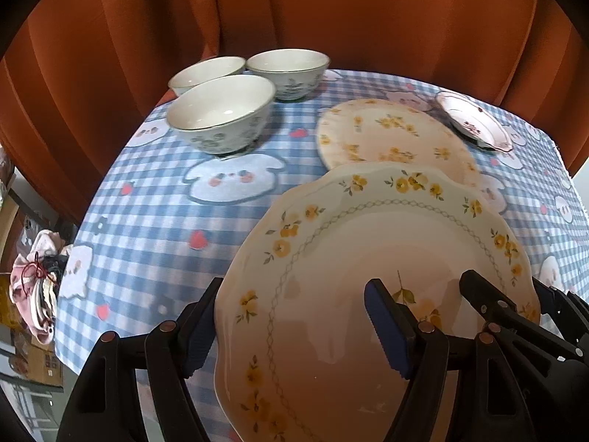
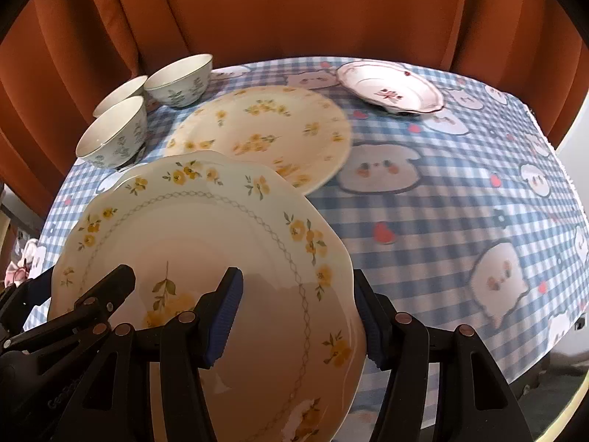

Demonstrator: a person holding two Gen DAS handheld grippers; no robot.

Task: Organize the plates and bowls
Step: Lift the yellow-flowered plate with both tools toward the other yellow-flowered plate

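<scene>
A pleated rust-orange fabric curtain (image 1: 294,11) hung behind a table covered by a blue-and-white checked tablecloth (image 2: 441,213) printed with cartoon animals and red hearts. At the table's left edge lay a pink cloth bundle (image 1: 35,287), with brown cardboard boxes (image 1: 38,362) below it.

1. The scalloped plate (image 1: 368,243) with yellow flowers runs off the bottom edge in both wrist views, so its near rim is unseen.
2. It hides the near edge of the round yellow-flowered plate (image 2: 265,129) behind it.
3. In the left wrist view the rear bowl (image 1: 206,72) is partly covered by the front bowl (image 1: 221,110).
4. The small pink-flowered dish (image 1: 475,119) is blurred; its pattern cannot be made out in detail.
5. The pink bundle (image 1: 36,280) beside the table (image 1: 147,221) is too unclear to identify.
</scene>
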